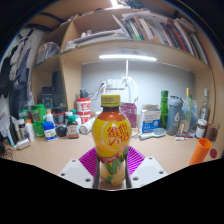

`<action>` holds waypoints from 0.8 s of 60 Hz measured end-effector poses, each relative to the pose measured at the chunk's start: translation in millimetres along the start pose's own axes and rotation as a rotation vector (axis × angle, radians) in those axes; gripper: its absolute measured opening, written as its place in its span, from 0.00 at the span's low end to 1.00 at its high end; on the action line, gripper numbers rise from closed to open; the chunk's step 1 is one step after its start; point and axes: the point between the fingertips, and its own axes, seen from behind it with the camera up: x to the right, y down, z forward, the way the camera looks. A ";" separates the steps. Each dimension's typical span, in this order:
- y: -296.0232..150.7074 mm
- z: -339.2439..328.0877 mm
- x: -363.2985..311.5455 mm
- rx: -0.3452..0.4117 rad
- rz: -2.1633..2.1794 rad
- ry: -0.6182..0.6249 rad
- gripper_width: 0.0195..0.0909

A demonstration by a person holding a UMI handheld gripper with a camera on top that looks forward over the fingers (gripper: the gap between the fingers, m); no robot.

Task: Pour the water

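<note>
Between the jaws, one orange bottle [112, 140], gripped.

- Bottle [112, 135] — its base sits low between the pink pads [90, 160], contact point hidden.
- Label print on bottle too small to read.
- Clutter [45, 122] along the back wall — items blurred, mostly unidentifiable.
- Book spines [165, 32] on shelf illegible.

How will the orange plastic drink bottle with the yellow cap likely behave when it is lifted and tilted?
The orange plastic drink bottle with the yellow cap looks nearly full, so probably heavy for its size. Tall and narrow, it may tip easily. The claw fingers flank it; the smooth label may slip.
</note>
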 end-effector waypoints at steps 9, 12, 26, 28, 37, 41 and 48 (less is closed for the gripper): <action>-57.6 -28.6 21.6 0.104 0.085 -0.037 0.23; -91.0 -44.3 39.2 0.159 0.146 -0.026 0.23; -124.8 -85.8 134.2 0.176 1.010 -0.171 0.23; -114.0 -84.1 141.6 0.143 1.149 -0.196 0.23; -66.6 -70.9 143.7 -0.049 1.639 -0.299 0.23; -63.0 -69.7 148.3 -0.063 1.751 -0.335 0.23; -74.4 -73.2 150.8 -0.065 1.896 -0.414 0.23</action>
